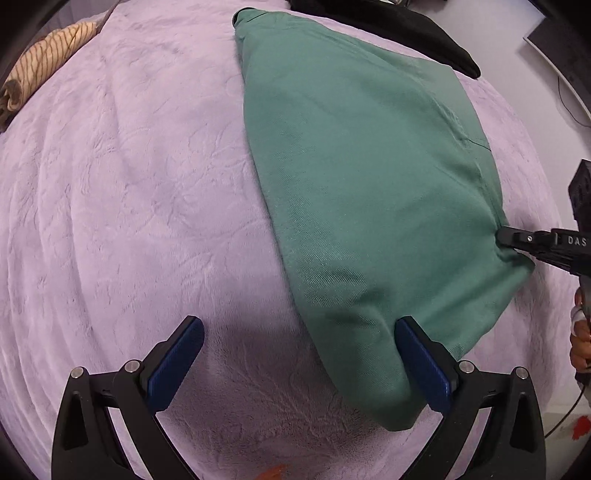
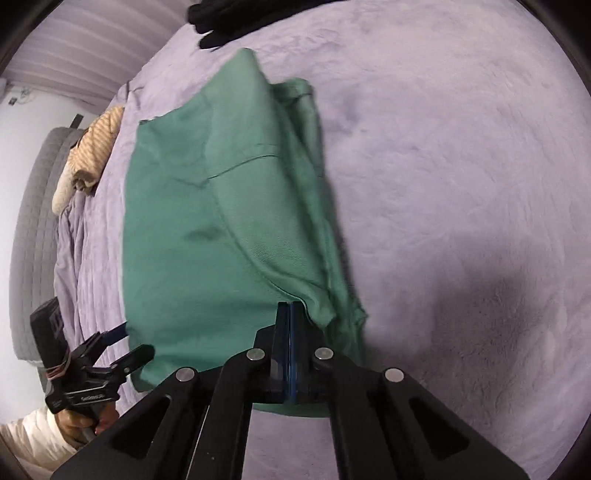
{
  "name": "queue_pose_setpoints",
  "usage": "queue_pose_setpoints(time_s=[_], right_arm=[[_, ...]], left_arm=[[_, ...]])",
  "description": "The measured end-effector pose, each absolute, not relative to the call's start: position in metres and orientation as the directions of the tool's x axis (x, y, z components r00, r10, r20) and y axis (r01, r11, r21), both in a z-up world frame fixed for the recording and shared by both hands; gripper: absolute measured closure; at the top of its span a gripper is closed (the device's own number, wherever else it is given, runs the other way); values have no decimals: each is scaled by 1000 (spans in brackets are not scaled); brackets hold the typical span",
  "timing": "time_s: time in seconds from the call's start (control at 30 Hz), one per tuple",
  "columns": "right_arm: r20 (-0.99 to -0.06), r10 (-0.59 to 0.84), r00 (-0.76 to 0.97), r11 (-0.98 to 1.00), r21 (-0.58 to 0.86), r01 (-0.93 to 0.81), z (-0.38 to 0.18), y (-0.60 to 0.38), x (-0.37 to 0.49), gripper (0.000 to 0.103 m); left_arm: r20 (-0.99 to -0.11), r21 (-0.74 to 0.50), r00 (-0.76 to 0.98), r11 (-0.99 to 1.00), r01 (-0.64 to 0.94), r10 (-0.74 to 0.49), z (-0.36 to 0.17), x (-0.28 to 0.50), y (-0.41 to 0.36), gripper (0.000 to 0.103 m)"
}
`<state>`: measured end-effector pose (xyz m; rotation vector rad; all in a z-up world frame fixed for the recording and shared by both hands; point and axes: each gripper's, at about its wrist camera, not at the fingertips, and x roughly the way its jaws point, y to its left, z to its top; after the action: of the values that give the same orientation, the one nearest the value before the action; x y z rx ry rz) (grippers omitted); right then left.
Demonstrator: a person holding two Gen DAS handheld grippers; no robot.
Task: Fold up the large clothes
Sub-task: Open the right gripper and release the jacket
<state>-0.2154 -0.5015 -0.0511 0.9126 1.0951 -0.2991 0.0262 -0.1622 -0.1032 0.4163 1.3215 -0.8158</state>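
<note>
A green garment (image 1: 369, 192) lies folded lengthwise on a lilac plush blanket (image 1: 129, 203). My left gripper (image 1: 299, 332) is open, its right finger resting against the garment's near corner, its left finger over bare blanket. My right gripper (image 2: 290, 314) is shut on the garment's (image 2: 207, 229) near edge, with cloth bunched at the pads. In the left wrist view the right gripper (image 1: 504, 236) pinches the cloth's right edge. In the right wrist view the left gripper (image 2: 125, 343) stands open at the garment's left corner.
A beige striped cloth (image 1: 44, 62) lies at the blanket's far left edge. Black clothing (image 1: 406, 26) lies beyond the green garment. A grey padded headboard (image 2: 33, 229) stands at the left. Bare blanket (image 2: 461, 184) spreads to the right.
</note>
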Motion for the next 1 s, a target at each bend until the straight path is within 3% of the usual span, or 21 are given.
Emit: queue_pose_setpoints(time_s=[0.17, 0.53, 0.57, 0.63, 0.67, 0.7, 1.0], right_arm=[[-787, 264, 558, 465, 610, 641, -72, -512, -236, 103], [-825, 233, 515, 490, 557, 671, -39, -500, -260, 99], [-822, 218, 527, 500, 558, 663, -31, -502, -260, 95], [-810, 198, 552, 508, 567, 649, -19, -509, -259, 69], [-809, 187, 557, 512, 565, 648, -15, -516, -260, 38], [-808, 173, 563, 517, 561, 646, -12, -520, -258, 27], [-823, 205, 529, 533, 547, 645, -22, -536, -228, 27]], left_arm=[[-960, -193, 15, 699, 689, -279, -105, 26, -157, 0], [-976, -152, 30, 781, 606, -214, -79, 54, -147, 0], [-977, -150, 32, 783, 604, -212, -77, 58, -149, 0], [-979, -137, 39, 789, 599, -200, -77, 63, -151, 0], [-980, -128, 45, 792, 598, -193, -77, 65, -156, 0], [-981, -123, 46, 793, 597, -187, -77, 66, -162, 0], [-981, -138, 24, 782, 607, -191, -83, 65, -187, 0]])
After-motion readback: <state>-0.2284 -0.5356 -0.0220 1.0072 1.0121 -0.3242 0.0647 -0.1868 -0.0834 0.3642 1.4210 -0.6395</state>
